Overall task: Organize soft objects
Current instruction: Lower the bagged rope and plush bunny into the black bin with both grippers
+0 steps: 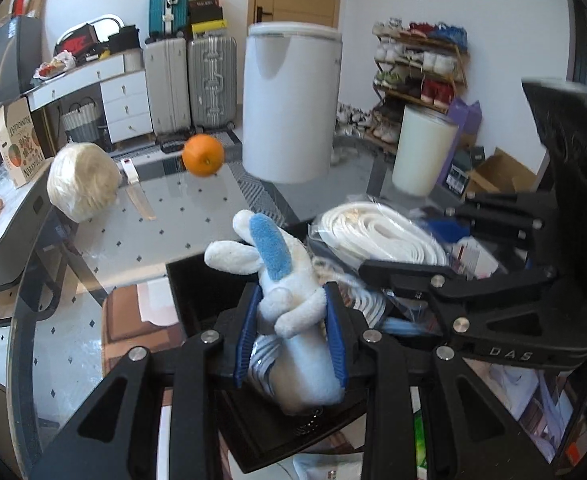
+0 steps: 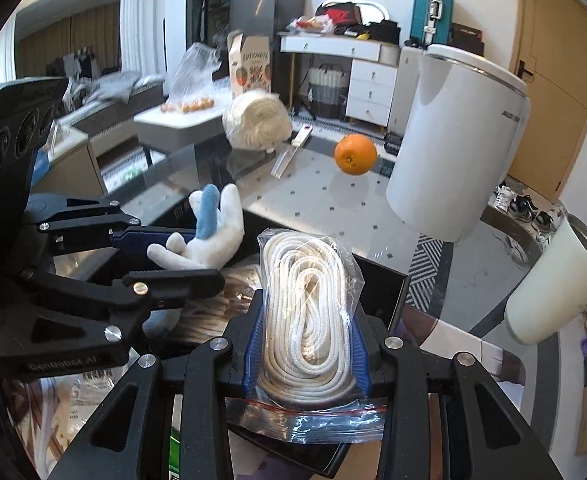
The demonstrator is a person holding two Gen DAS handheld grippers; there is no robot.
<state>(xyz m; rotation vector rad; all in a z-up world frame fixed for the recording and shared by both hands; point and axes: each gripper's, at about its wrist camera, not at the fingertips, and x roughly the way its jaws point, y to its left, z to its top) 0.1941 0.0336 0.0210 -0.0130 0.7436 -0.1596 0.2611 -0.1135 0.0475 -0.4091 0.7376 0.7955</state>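
Observation:
My left gripper [image 1: 291,308] is shut on a white plush rabbit [image 1: 281,280] with blue ears, held over a black tray [image 1: 197,292] on the glass table. The same rabbit [image 2: 205,236] shows in the right wrist view, pinched in the left gripper [image 2: 189,256]. My right gripper [image 2: 307,312] is shut on a clear zip bag of coiled white rope [image 2: 309,300], also above the tray [image 2: 381,288]. In the left wrist view the rope bag [image 1: 377,240] sits in the right gripper [image 1: 397,248], just right of the rabbit. A cream ball of yarn [image 1: 83,180] rests at the table's far left.
An orange [image 1: 203,155], a white kettle [image 1: 291,100], a cream tumbler [image 1: 423,148] and a knife [image 1: 135,188] stand on the glass table [image 1: 165,224]. Suitcases [image 1: 189,80], a white drawer desk and a shoe rack [image 1: 421,68] line the back wall.

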